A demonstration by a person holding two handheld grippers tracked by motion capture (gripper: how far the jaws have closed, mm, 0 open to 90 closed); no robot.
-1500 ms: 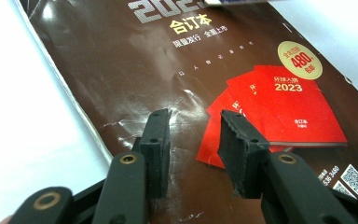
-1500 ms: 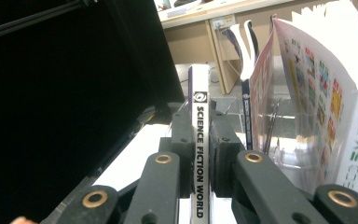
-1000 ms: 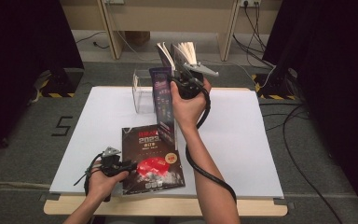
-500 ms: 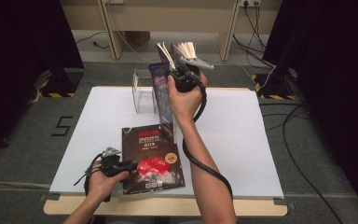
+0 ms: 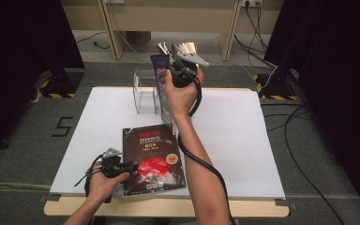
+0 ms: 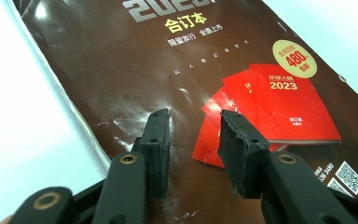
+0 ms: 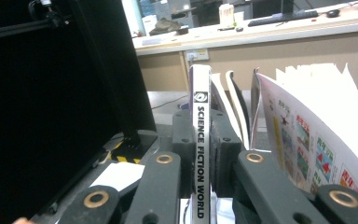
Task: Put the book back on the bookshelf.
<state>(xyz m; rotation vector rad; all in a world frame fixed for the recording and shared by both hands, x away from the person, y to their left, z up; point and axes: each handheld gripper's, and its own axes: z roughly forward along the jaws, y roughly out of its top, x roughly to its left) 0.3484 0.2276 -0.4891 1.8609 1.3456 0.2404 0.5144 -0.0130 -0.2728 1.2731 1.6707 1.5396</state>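
The raised magazine's spine (image 7: 200, 154) reads "SCIENCE FICTION WORLD". The dark magazine (image 6: 177, 79) lying on the surface shows "2023" and "480". A "5" (image 5: 63, 126) marks the floor at left.

- Your white bench (image 5: 243, 140) sits on grey carpet (image 5: 23, 154), which carries a "5" mark (image 5: 62, 126) to the left.
- You have black curtains (image 5: 23, 42) on both sides.
- Cables (image 5: 304, 140) trail across the floor on your right.
- A wooden desk (image 5: 168, 18) stands behind.

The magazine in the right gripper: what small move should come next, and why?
Probably lower it toward the clear stand. The right gripper clamps the magazine by its spine, upright above the table, pages fanning loose, while the left gripper rests open on the dark magazine.
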